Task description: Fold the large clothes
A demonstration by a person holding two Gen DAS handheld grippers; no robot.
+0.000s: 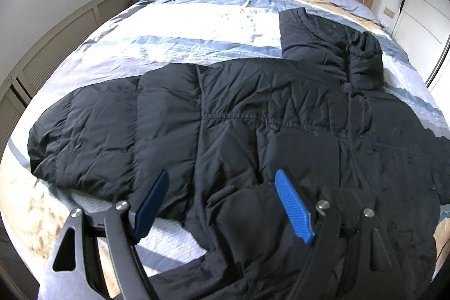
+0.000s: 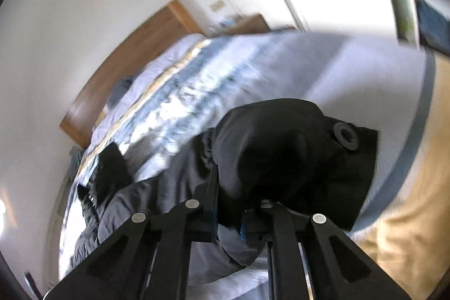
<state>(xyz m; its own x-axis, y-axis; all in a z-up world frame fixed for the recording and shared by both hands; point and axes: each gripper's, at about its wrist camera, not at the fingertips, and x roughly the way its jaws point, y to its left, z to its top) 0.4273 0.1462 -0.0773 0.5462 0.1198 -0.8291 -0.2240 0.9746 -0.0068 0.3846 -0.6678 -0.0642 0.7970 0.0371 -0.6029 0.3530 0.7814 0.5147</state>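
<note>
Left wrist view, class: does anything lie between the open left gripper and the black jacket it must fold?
Nothing visible does. The left gripper is open directly over the black jacket, which lies spread on the striped bedspread. No other item sits on the jacket or between the blue pads and the fabric.

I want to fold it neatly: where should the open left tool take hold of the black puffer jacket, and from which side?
Probably the sleeve end of the black puffer jacket, approached from the bed's left edge: it lies flat, stretched out and free.

jacket (image 2: 281,148) hides right tongs (image 2: 229,204) tips; bed (image 2: 197,75) blurred.
</note>
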